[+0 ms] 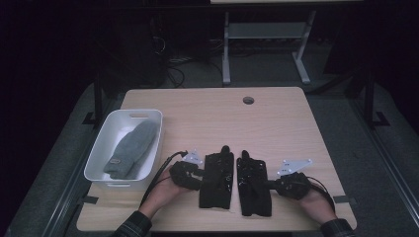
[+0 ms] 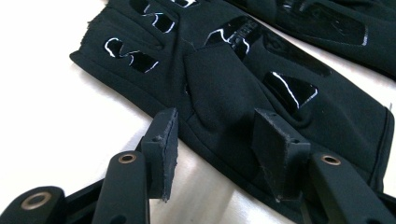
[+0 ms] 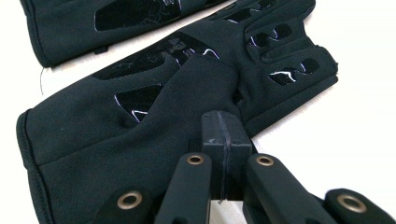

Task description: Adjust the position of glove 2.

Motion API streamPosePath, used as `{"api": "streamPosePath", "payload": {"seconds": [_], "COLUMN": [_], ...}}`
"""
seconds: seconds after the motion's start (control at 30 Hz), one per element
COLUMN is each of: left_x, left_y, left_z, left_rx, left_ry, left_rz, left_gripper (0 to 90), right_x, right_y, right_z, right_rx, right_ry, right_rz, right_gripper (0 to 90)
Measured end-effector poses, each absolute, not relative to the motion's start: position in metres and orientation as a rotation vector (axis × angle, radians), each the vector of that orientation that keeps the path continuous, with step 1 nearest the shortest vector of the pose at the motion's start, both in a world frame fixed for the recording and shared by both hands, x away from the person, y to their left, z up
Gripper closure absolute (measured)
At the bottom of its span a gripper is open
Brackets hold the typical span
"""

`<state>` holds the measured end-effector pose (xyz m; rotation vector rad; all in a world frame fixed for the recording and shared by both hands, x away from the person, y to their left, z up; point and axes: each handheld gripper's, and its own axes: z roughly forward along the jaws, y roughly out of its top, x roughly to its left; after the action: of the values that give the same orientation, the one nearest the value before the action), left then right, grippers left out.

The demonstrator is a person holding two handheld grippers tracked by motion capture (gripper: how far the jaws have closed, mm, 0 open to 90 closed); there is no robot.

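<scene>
Dark bkgd; right gripper [image 3: 223, 154] pads meet, glove [image 3: 140, 130] pinch unclear.

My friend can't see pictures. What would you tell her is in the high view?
Two black gloves lie side by side near the front edge of a wooden table, with a person's hands holding a tool at each: the left tool and the right tool. At the left, a white bin holds a grey mitten.

My right gripper [image 3: 223, 140] sat jaws together over a black glove [image 3: 154, 116]; second glove [image 3: 116, 23] peeked in upper left.
</scene>
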<state>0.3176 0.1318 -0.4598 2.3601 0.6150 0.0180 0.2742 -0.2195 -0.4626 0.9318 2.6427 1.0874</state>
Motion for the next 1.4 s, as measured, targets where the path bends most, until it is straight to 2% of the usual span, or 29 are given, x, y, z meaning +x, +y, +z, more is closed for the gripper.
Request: {"api": "streamPosePath", "payload": {"seconds": [0.3,0.5,0.73,0.8,0.9,1.4], "left_x": [0.311,0.315,0.317,0.318,0.318,0.318], "left_y": [0.127,0.125,0.124,0.125,0.126,0.135], "left_z": [-0.458,-0.460,-0.459,-0.459,-0.457,-0.428], "left_rx": [2.386,2.364,2.344,2.346,2.320,2.164], "left_ry": [0.551,0.583,0.683,0.678,0.716,0.689], "left_rz": [-0.027,-0.038,-0.035,-0.042,-0.062,-0.107], "left_gripper": [49.9,51.8,79.3,85.1,88.7,89.6], "right_x": [0.274,0.274,0.274,0.273,0.273,0.274], "right_y": [-0.218,-0.218,-0.216,-0.217,-0.216,-0.215], "right_z": [-0.463,-0.463,-0.463,-0.463,-0.463,-0.464], "right_rx": [0.924,0.924,0.921,0.922,0.922,0.910], "right_ry": [2.643,2.648,2.656,2.657,2.659,2.663], "right_rz": [1.088,1.092,1.089,1.089,1.090,1.096], "right_gripper": [90.0,90.0,90.0,90.0,90.0,90.0]}}
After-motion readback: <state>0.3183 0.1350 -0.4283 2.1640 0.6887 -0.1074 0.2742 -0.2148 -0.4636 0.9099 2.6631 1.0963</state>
